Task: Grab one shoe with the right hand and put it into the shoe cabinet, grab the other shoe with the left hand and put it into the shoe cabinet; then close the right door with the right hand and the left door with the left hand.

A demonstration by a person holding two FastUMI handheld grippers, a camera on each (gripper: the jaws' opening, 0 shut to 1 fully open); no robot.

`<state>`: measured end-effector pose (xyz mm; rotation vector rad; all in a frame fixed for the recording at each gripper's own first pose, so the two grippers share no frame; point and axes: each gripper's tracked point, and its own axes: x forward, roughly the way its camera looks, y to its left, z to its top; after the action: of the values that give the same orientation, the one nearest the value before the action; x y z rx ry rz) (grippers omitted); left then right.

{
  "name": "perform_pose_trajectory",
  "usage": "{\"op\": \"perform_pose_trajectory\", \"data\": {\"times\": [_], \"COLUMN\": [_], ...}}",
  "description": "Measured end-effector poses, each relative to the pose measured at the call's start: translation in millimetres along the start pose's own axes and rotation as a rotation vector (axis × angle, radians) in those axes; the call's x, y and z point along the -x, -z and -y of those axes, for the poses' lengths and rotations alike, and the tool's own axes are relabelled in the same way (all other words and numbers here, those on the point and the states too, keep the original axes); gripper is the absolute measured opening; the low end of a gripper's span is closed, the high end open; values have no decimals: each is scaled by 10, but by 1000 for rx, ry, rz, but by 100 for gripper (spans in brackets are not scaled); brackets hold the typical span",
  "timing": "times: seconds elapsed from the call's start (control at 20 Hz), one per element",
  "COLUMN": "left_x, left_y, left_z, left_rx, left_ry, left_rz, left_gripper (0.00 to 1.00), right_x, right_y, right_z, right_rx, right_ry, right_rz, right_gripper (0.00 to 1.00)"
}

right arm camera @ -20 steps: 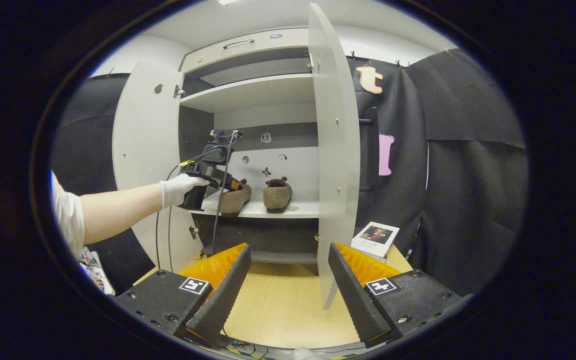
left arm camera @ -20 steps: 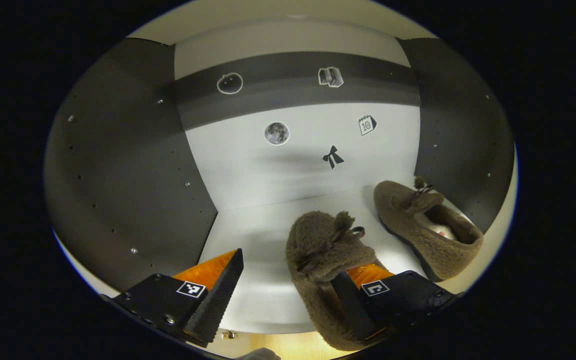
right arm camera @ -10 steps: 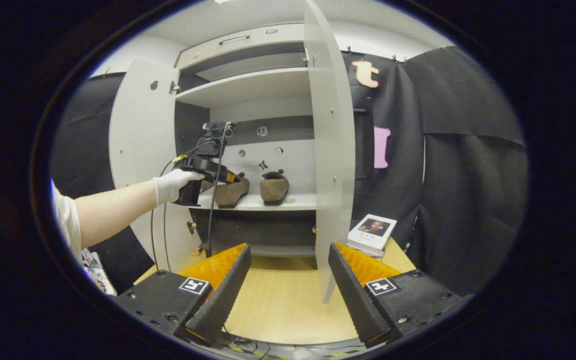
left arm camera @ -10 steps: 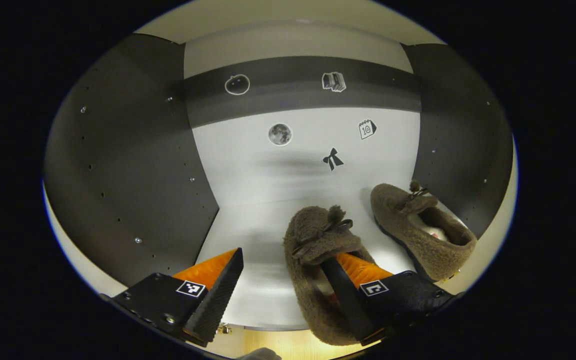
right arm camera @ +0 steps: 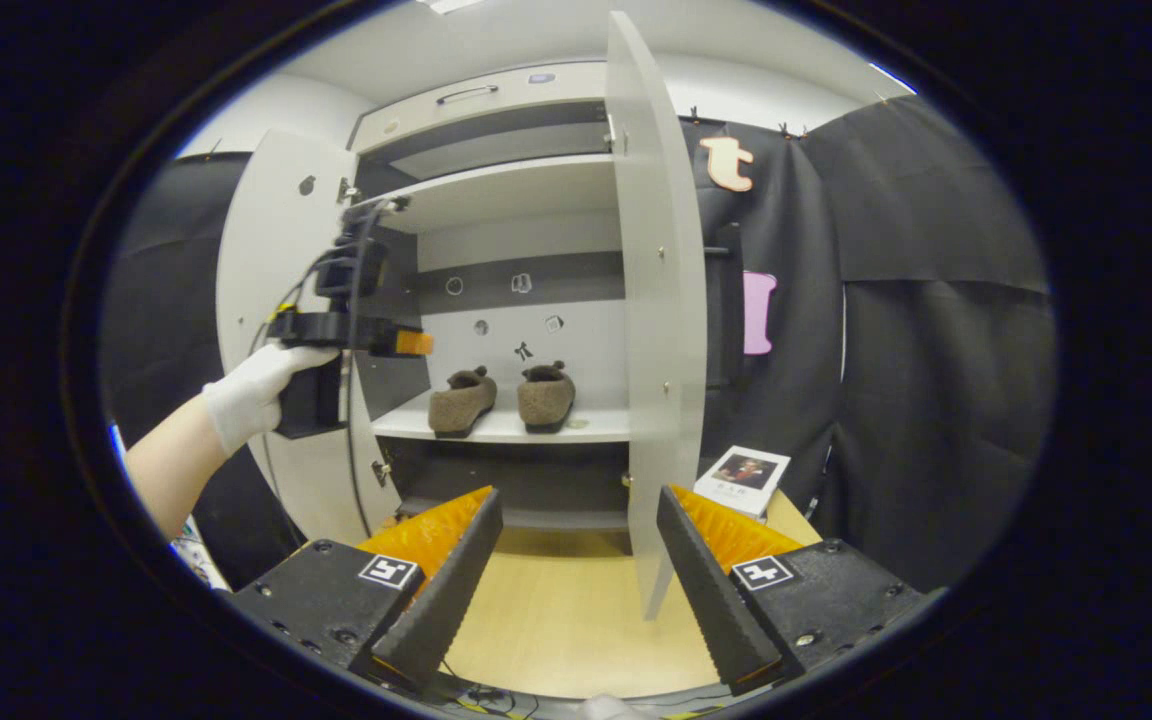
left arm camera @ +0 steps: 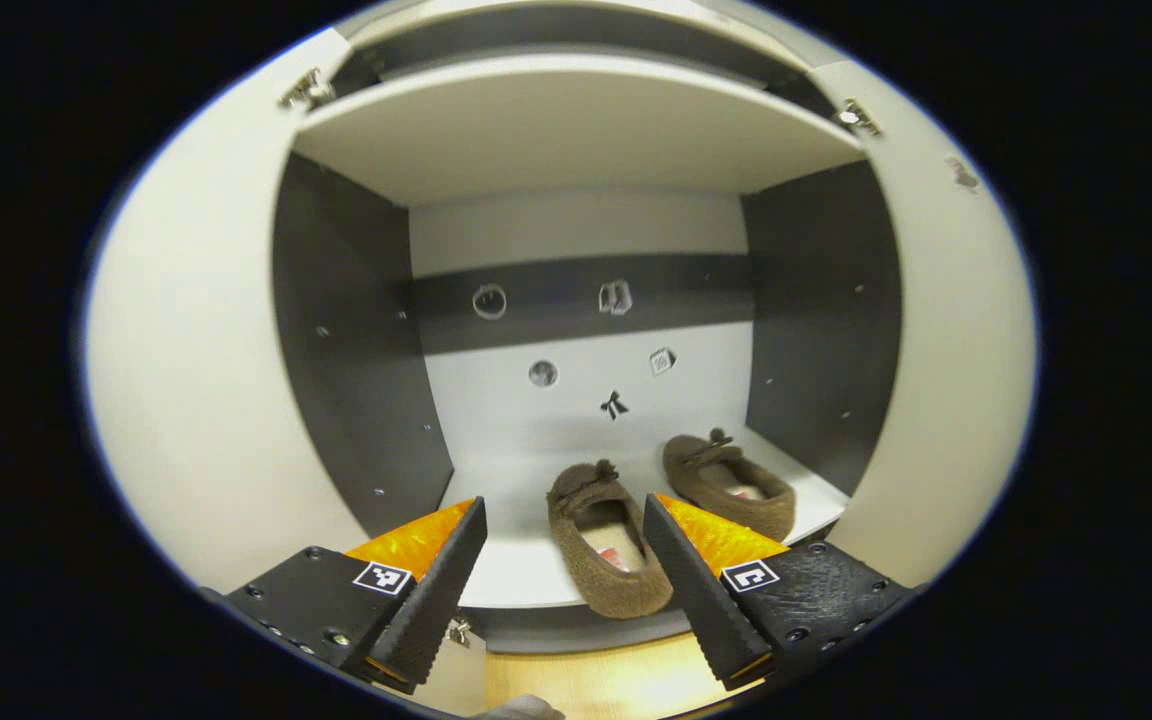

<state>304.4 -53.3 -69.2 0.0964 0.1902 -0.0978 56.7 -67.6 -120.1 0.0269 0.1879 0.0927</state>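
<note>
My left gripper hung spread in front of the cabinet mouth, nothing between its fingers. The shelf lay bare at its 11 o'clock; the two shoes filled the stretch from 12 to 2. Both doors stood wide, the left door close behind that gripper. From my right gripper, the right door stood edge-on at 12, walling off the way in. A book lay on the table at 1 o'clock.

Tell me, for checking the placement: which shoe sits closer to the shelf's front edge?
The left shoe; its heel reaches the edge, while the right shoe sits deeper.
</note>
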Motion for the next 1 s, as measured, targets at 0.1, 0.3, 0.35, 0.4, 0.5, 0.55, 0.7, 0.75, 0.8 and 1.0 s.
{"op": "perform_pose_trajectory", "data": {"times": [0.1,0.3,0.35,0.4,0.5,0.55,0.7,0.75,0.8,1.0], "left_x": [387,1074,1234,1373,1657,1781,2064,2136,2175,2243], "left_y": [-79,-65,-46,11,170,267,496,514,535,542], "left_z": [55,3,-45,-78,-148,-134,-70,-77,-84,-125], "left_rx": [-13,-15,-23,-19,-5,9,28,26,17,35], "left_ry": [-1,-55,-82,-104,-136,-138,-122,-123,-124,-134], "left_rz": [62,132,151,153,155,150,144,146,143,137], "left_gripper": [96,96,100,98,96,96,96,97,96,96], "right_x": [-14,-29,-20,-13,2,6,35,47,54,2], "right_y": [-55,-171,-195,-217,-264,-268,-367,-428,-523,-867], "right_z": [50,165,183,194,231,260,383,463,589,1249], "right_rx": [4,31,33,35,40,42,29,30,33,6], "right_ry": [13,45,49,54,66,74,88,99,125,254], "right_rz": [18,54,60,66,81,85,103,114,135,182], "right_gripper": [99,99,99,99,99,99,99,99,99,99]}}
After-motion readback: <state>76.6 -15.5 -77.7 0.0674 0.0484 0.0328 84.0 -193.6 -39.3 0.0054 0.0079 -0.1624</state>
